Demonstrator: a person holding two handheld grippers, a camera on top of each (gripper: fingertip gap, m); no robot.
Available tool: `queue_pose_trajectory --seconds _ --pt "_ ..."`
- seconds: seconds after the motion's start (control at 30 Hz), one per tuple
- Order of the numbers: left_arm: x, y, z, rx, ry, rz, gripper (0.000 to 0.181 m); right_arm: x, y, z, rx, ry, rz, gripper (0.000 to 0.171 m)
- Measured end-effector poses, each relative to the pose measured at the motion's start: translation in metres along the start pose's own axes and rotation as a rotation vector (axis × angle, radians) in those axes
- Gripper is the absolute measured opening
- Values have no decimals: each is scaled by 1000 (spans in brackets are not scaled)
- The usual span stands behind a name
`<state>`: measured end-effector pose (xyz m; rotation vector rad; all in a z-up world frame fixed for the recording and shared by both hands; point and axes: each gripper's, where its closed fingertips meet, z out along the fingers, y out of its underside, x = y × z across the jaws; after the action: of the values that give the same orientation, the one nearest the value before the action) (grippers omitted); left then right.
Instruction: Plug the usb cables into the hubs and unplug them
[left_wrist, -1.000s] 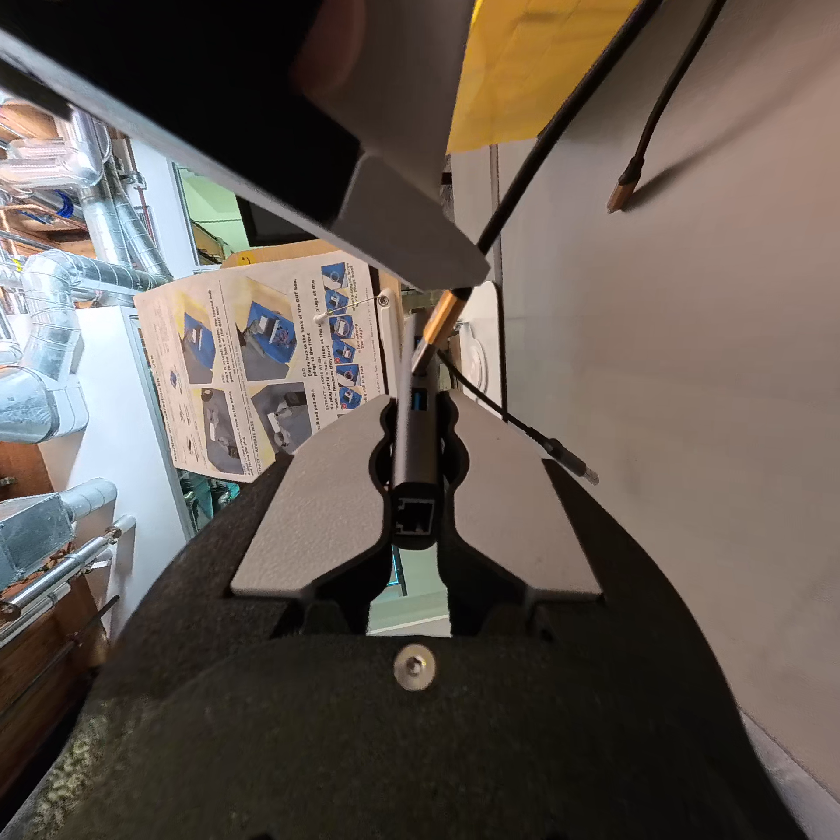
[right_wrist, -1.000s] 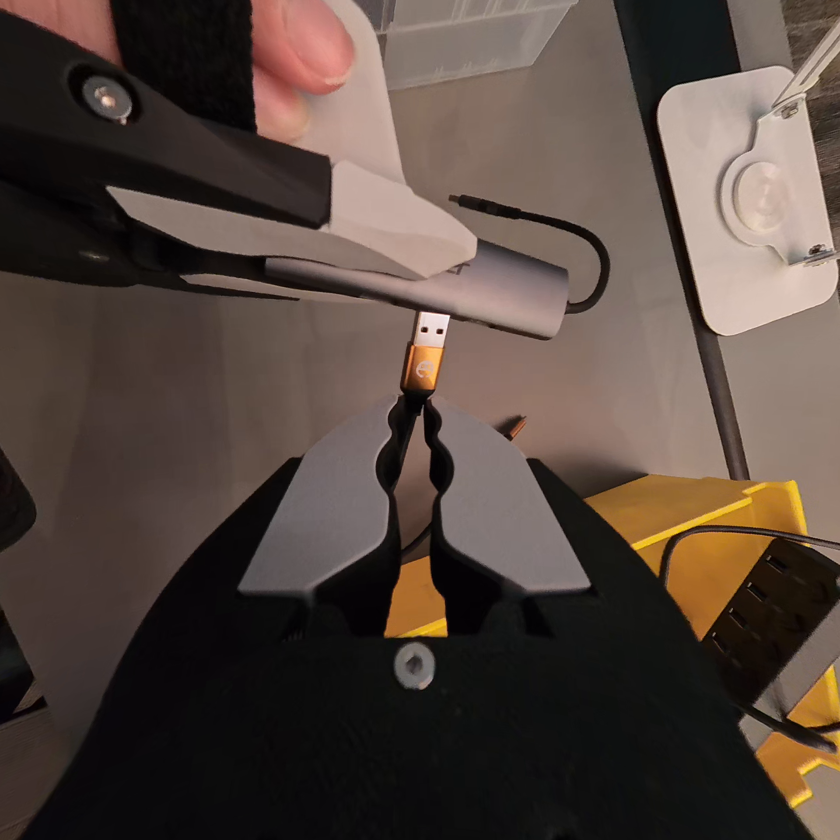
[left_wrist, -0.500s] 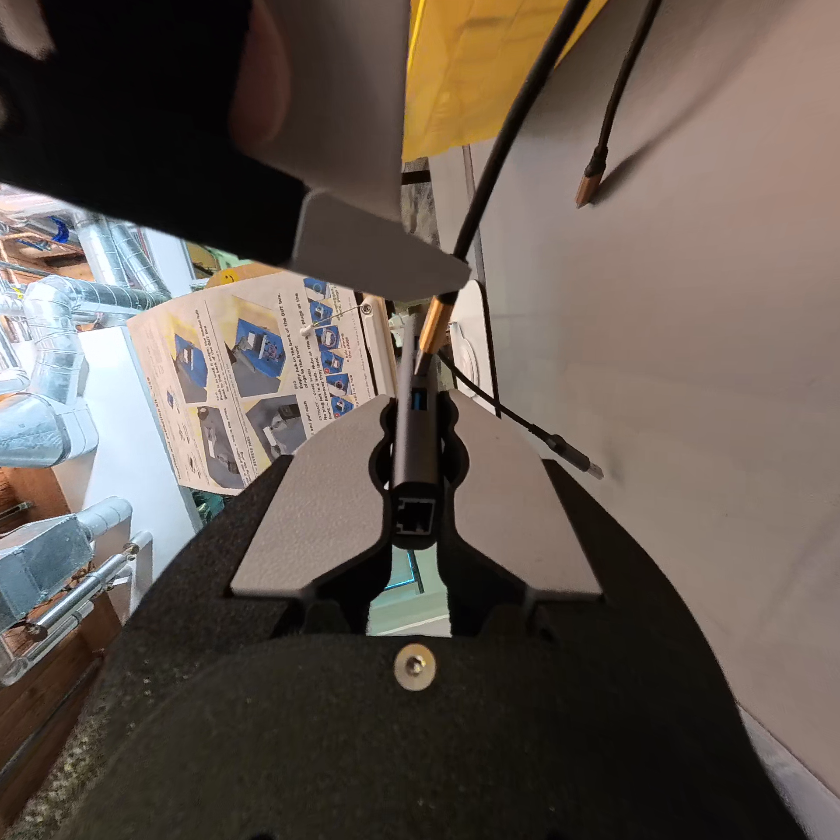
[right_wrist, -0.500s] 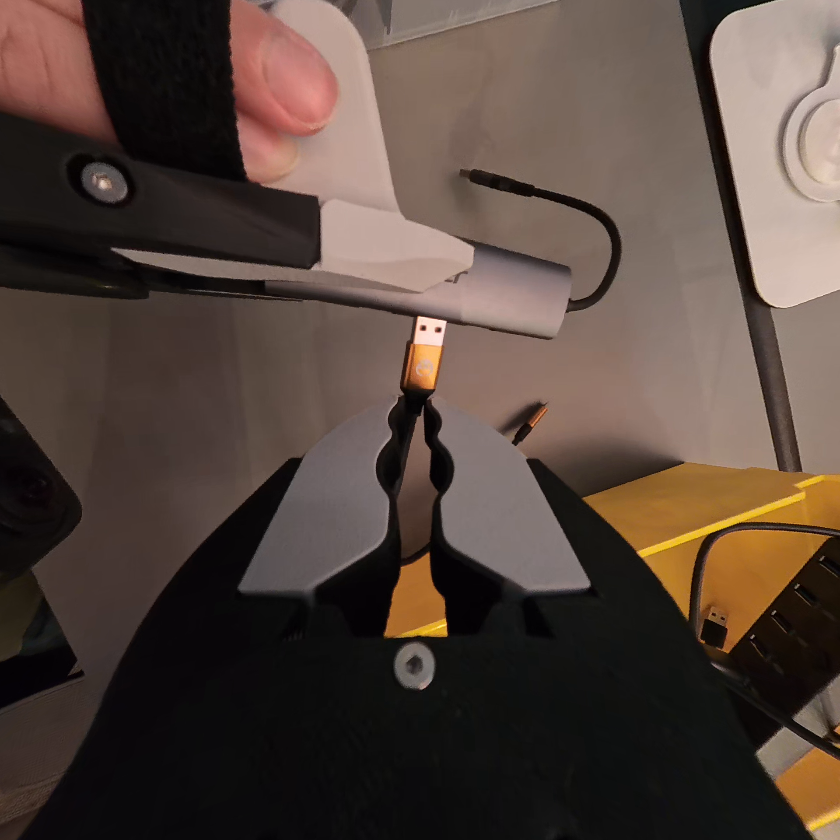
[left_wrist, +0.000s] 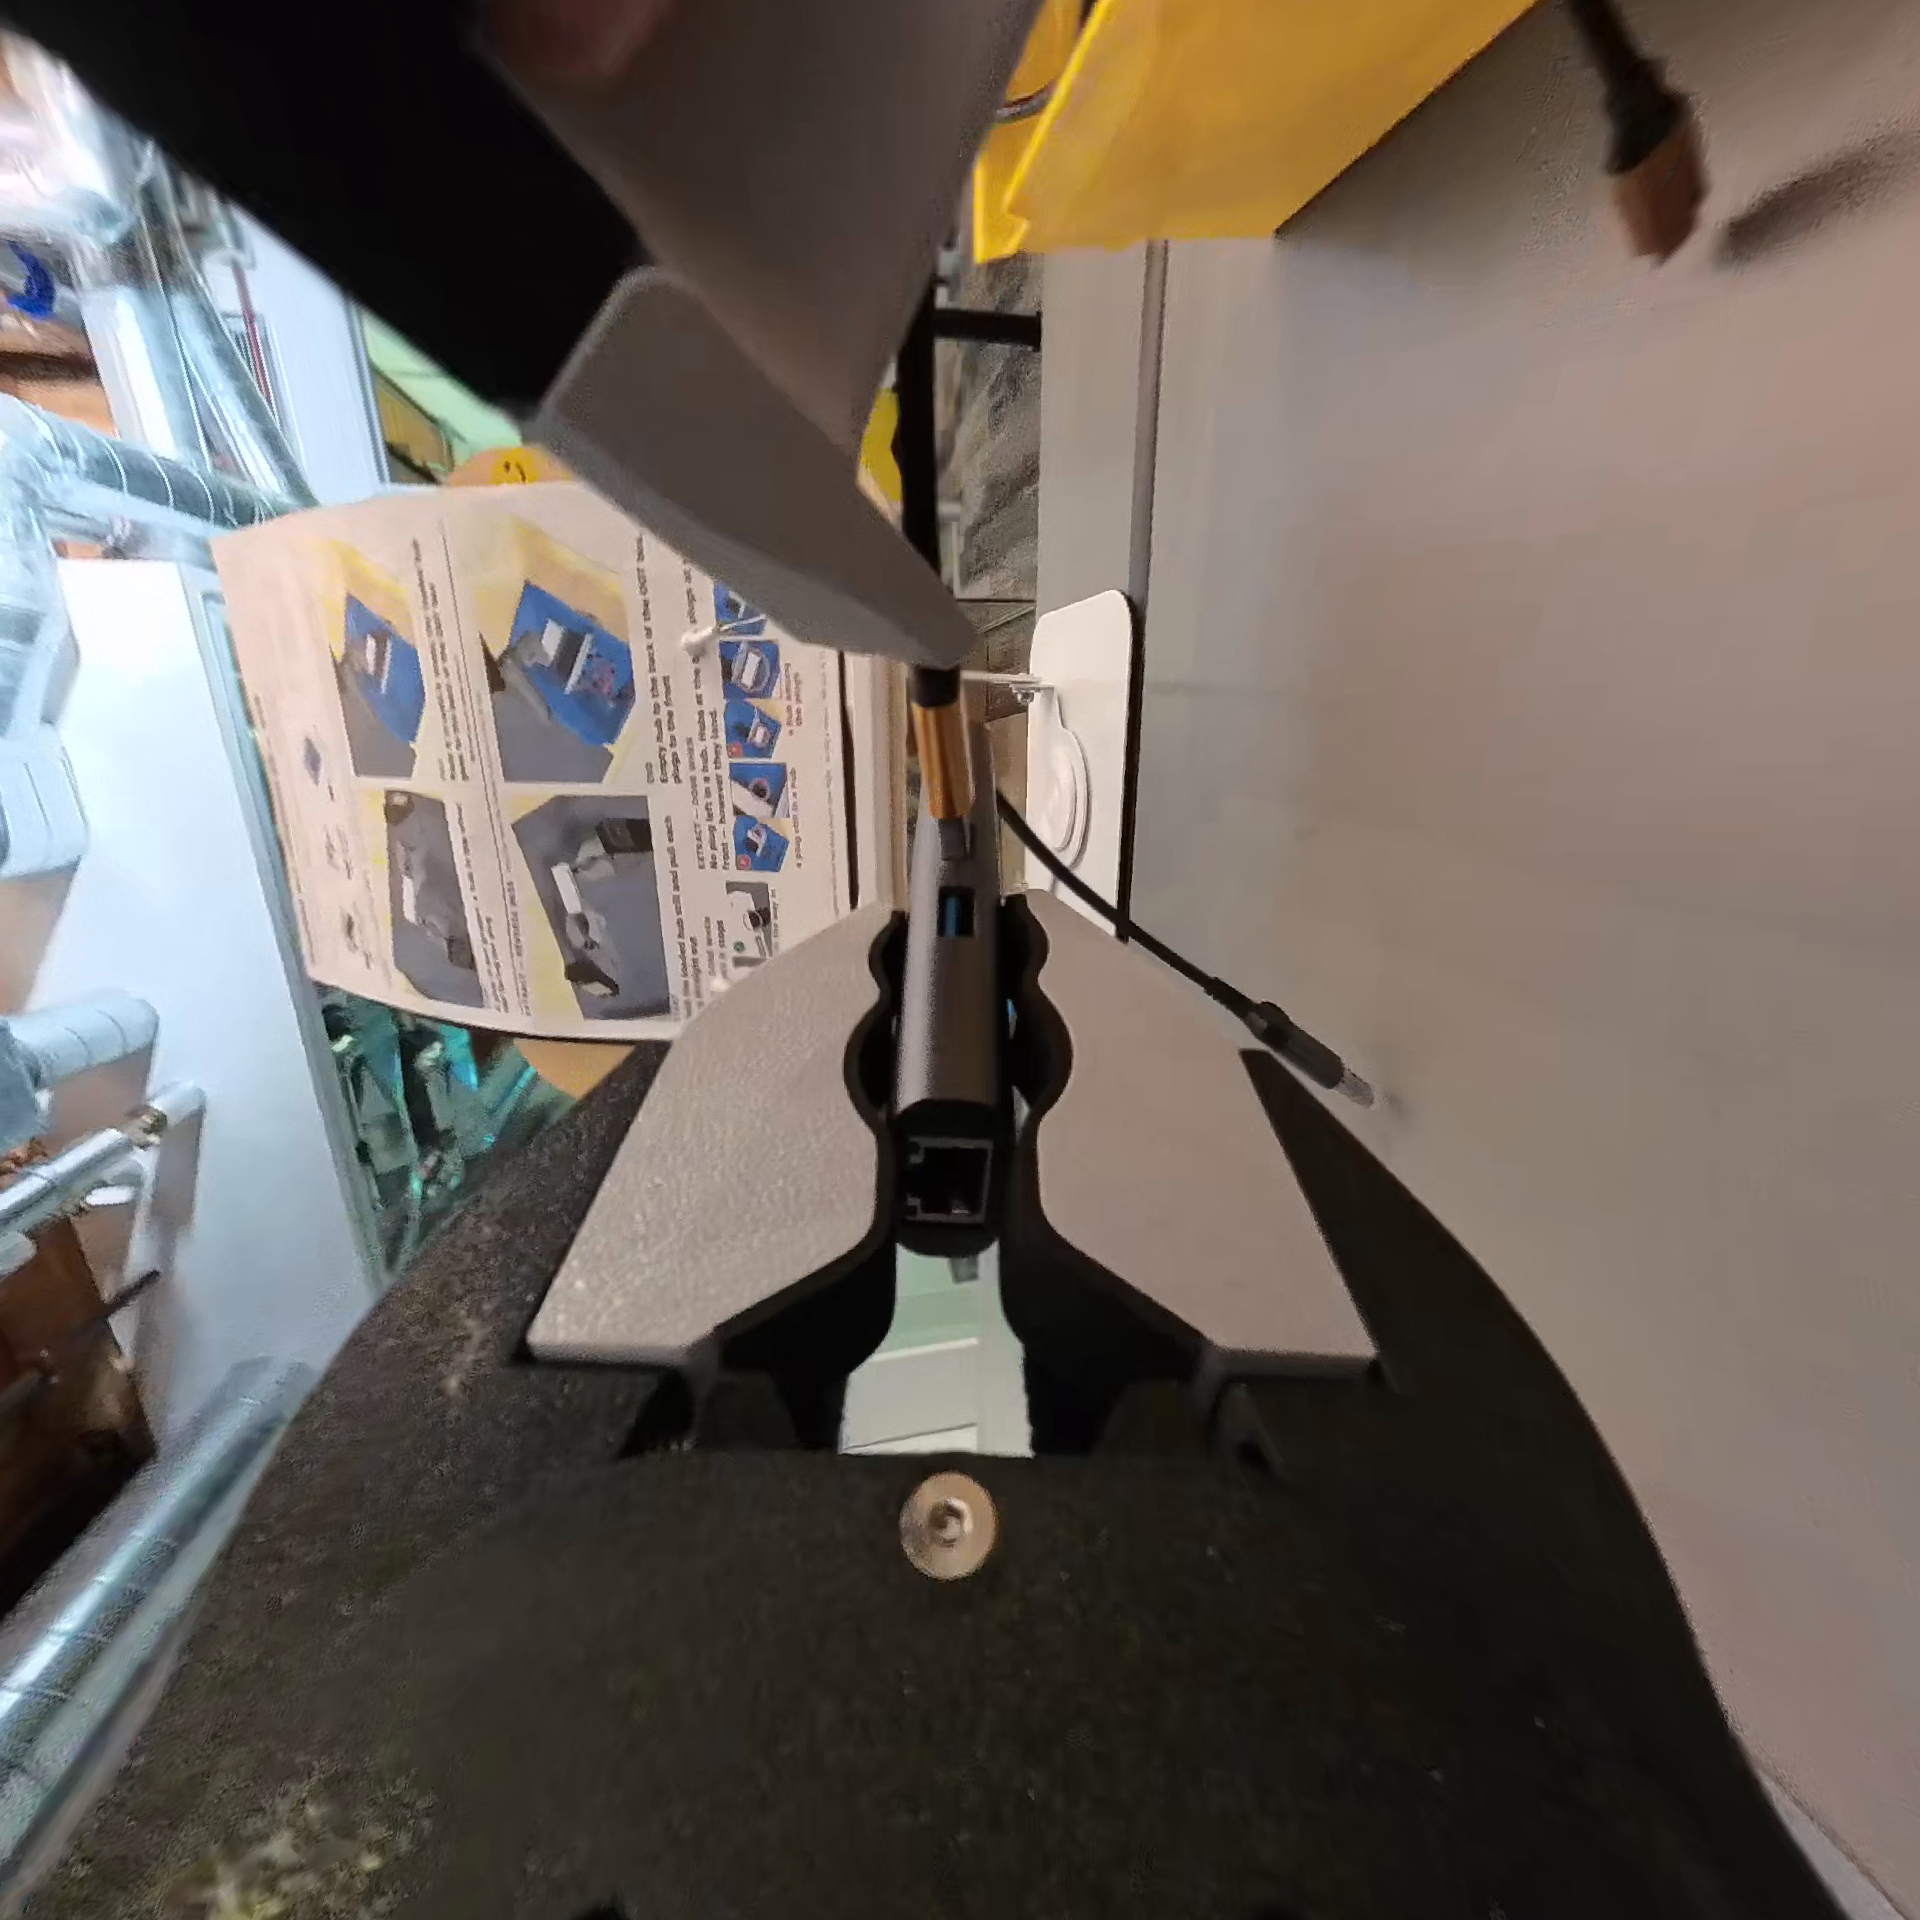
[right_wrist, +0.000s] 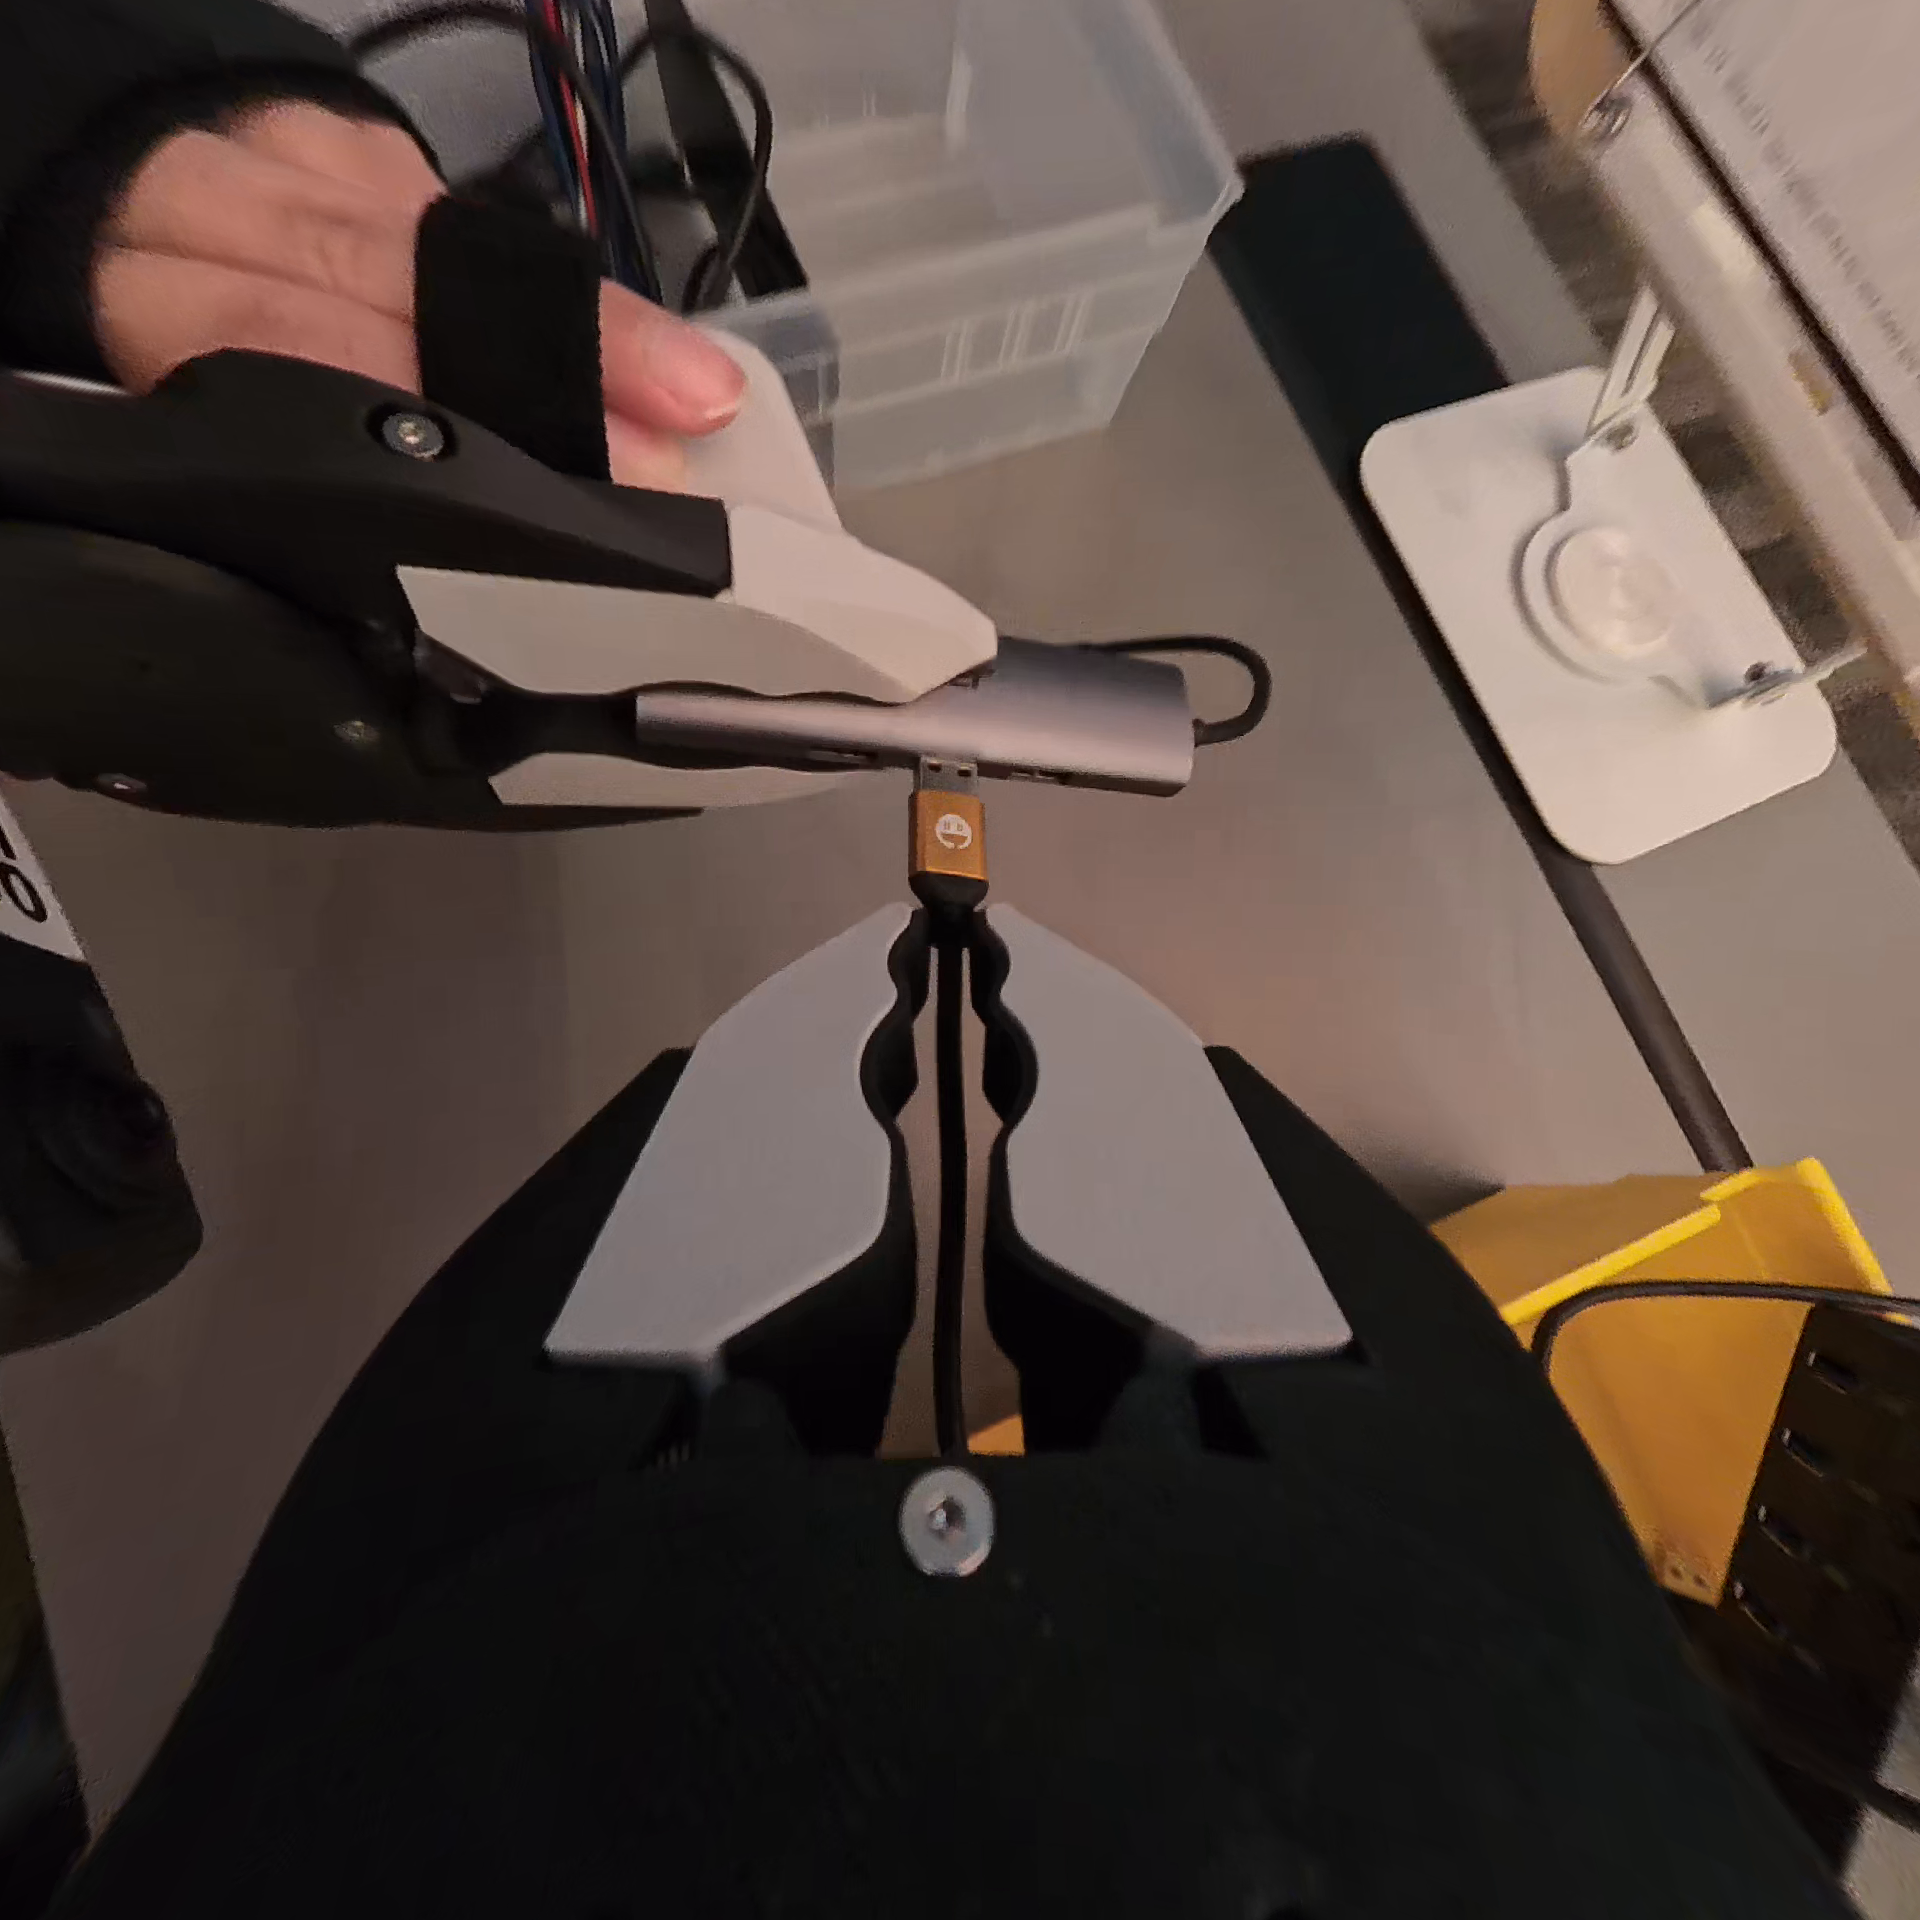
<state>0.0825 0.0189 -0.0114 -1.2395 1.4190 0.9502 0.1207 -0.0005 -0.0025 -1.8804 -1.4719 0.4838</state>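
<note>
The orange plug (right_wrist: 948, 840) has its metal tip at a side port of the grey hub (right_wrist: 1039, 717), raised above the worktop (right_wrist: 468, 1039). The right tongs (right_wrist: 948, 914) are clamped on the cable just behind the plug; the left tongs (left_wrist: 951, 914) are clamped on the hub. A yellow bin (right_wrist: 1662, 1351) sits by the worktop's edge.

Both wrist views close; left along hub (left_wrist: 948, 1049), right down; share plug (right_wrist: 948, 837).
</note>
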Motion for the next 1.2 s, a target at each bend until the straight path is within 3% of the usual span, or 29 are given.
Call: queue_pose_trajectory --seconds 0.23,0.7,1.2 --pt "-23 15 -1 -13 -37 -156 18 6 -29 -4 223 -23 77 8" --pt "-43 30 -6 -40 -99 -201 18 7 -63 -11 531 -13 103 8" --pt "-46 29 -7 -24 -105 -235 18 7 -64 -12 569 -35 79 10"
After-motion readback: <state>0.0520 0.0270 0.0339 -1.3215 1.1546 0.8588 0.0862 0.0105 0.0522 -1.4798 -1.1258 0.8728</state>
